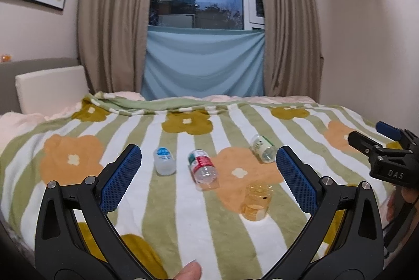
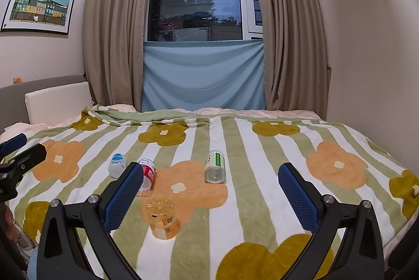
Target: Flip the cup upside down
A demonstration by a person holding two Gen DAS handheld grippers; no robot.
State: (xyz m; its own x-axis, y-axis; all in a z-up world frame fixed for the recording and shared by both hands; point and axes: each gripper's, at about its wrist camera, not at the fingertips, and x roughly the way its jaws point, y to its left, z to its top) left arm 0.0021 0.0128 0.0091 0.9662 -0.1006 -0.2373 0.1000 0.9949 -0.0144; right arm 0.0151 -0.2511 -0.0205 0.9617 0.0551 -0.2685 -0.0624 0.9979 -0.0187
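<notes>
A clear amber cup (image 1: 256,202) stands upside down on the striped flower blanket (image 1: 183,227), its closed base on top; it also shows in the right wrist view (image 2: 161,217). My left gripper (image 1: 208,170) is open and empty, held above the blanket with the cup between and just ahead of its fingers, toward the right one. My right gripper (image 2: 208,183) is open and empty, with the cup near its left finger (image 2: 123,196). The right gripper also shows at the right edge of the left wrist view (image 1: 387,146).
Three small plastic bottles lie on their sides beyond the cup: a blue-label one (image 1: 164,161), a red-label one (image 1: 203,168) and a green-label one (image 1: 262,148). A white cushion (image 1: 49,88) and headboard are far left. Curtains and a window stand behind the bed.
</notes>
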